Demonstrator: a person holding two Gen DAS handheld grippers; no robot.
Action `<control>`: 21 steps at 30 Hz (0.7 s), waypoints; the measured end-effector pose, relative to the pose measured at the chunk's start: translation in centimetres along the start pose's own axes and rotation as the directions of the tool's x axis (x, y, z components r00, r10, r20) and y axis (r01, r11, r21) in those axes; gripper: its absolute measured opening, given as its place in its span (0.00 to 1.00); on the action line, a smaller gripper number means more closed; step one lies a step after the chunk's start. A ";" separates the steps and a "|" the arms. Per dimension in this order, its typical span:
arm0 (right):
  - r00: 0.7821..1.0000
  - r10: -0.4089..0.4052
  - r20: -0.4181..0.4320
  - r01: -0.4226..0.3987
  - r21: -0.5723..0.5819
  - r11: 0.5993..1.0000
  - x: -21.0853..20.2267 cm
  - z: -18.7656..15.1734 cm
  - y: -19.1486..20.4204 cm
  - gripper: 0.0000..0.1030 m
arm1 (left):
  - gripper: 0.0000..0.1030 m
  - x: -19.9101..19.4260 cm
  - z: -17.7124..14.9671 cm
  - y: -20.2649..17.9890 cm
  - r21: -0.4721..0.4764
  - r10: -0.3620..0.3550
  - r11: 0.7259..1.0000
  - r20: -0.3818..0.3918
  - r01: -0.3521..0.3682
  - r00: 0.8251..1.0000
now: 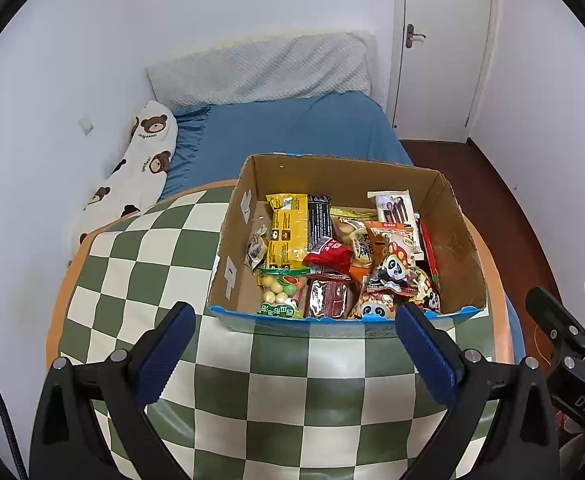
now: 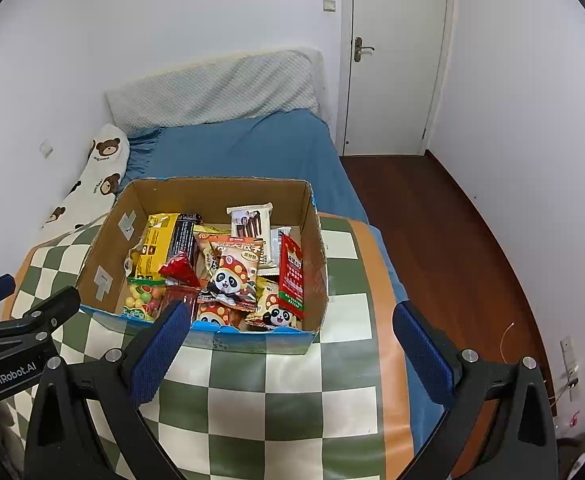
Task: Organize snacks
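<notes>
Your left gripper [image 1: 294,320] and right gripper [image 2: 288,318] both gape empty; the box [image 2: 314,240] front wall hides the lower snacks [image 2: 232,276].

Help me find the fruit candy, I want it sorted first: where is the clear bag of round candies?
The clear bag of round candies lies inside the cardboard box, at its near-left corner, just in front of the yellow packet and left of a dark red foil pack.

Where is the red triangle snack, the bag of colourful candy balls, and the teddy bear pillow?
red triangle snack [image 2: 180,271]: right wrist view, middle of the wrapper.
bag of colourful candy balls [image 1: 281,290]: left wrist view, clear middle.
teddy bear pillow [image 1: 148,148]: left wrist view, upper half.
</notes>
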State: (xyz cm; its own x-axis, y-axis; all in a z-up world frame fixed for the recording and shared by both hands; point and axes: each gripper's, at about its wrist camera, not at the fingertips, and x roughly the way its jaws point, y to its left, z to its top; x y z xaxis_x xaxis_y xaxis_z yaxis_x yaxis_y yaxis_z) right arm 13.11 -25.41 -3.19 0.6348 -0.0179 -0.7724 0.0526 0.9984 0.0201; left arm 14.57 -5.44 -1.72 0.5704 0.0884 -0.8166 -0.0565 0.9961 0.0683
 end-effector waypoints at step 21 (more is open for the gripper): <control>1.000 -0.002 0.002 0.002 0.007 1.000 -0.5 0.3 -0.1 1.00 | 0.99 -0.4 0.0 -0.1 0.008 0.002 1.000 0.007 -0.002 1.000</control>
State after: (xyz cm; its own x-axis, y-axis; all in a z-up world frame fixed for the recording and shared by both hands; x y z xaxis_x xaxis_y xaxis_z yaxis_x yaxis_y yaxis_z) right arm 13.03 -25.52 -2.63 0.6364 -0.0198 -0.7711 0.0593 0.9980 0.0233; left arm 14.36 -5.60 -1.45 0.5758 0.0904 -0.8126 -0.0510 0.9959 0.0747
